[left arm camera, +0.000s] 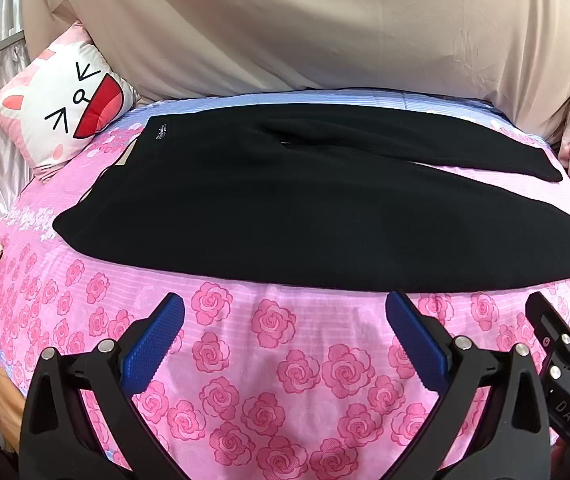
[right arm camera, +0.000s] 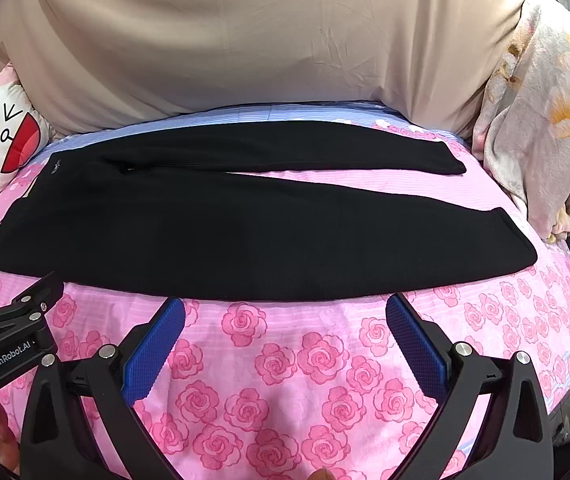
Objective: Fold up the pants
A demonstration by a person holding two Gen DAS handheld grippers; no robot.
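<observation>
While pants [left arm camera: 285,208] lie flat across rose-print bedcover [left arm camera: 269,360], waistband left, legs right: left gripper [left arm camera: 285,312] jaws wide, empty, just short of near hem. Right wrist view: right gripper [right arm camera: 285,316] wide, empty, near pants edge. Advise pinching near leg edge at both ends, folding toward far leg evenly.

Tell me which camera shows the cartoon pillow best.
The left wrist view. There the pillow shows almost whole at the head of the bed, its drawn face and red mouth clear, beside the waistband of the black pants. In the right wrist view only part of it shows, cut by the left edge.
</observation>
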